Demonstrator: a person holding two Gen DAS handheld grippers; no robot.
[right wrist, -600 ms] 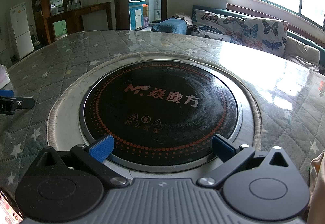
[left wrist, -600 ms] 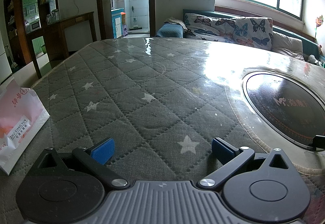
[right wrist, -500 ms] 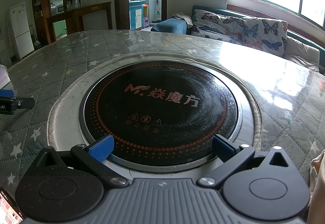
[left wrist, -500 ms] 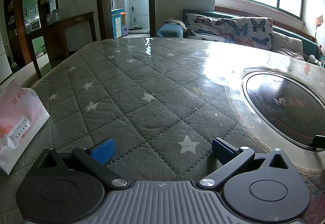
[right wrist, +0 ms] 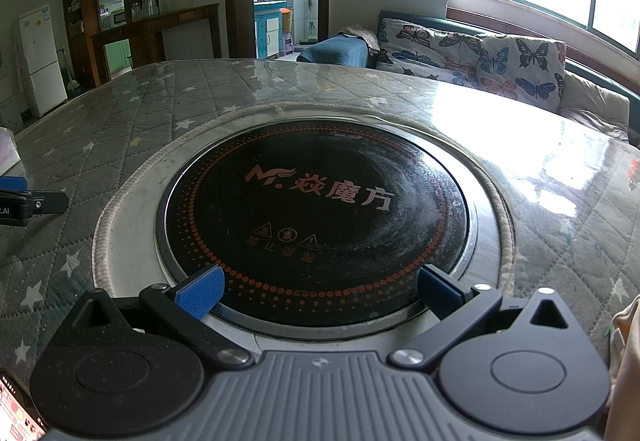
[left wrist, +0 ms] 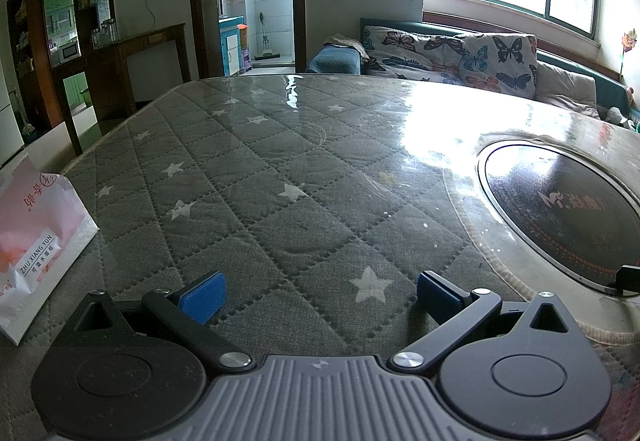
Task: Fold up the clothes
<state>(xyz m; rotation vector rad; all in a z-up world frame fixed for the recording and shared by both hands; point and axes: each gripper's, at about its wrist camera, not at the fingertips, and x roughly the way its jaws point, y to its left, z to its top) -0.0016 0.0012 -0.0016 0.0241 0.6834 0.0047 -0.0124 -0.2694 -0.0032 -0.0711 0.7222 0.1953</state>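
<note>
My left gripper (left wrist: 318, 295) is open over the grey quilted star-patterned table cover (left wrist: 256, 177), nothing between its blue pads. My right gripper (right wrist: 318, 291) is open too, hovering at the near rim of the round black induction cooktop (right wrist: 316, 209) set into the table. A strip of pale cream cloth (right wrist: 626, 369) shows at the right edge of the right wrist view, beside the right gripper; only its edge is visible. The left gripper's fingertip (right wrist: 24, 197) appears at the far left of that view. No garment lies between either pair of fingers.
A pink and white paper bag (left wrist: 36, 245) stands at the table's left edge. A phone screen (right wrist: 18, 415) peeks in at bottom left. Behind the table are a butterfly-print sofa (left wrist: 456, 55), a wooden shelf unit (left wrist: 132, 53), a doorway (left wrist: 256, 1) and a white fridge (right wrist: 42, 61).
</note>
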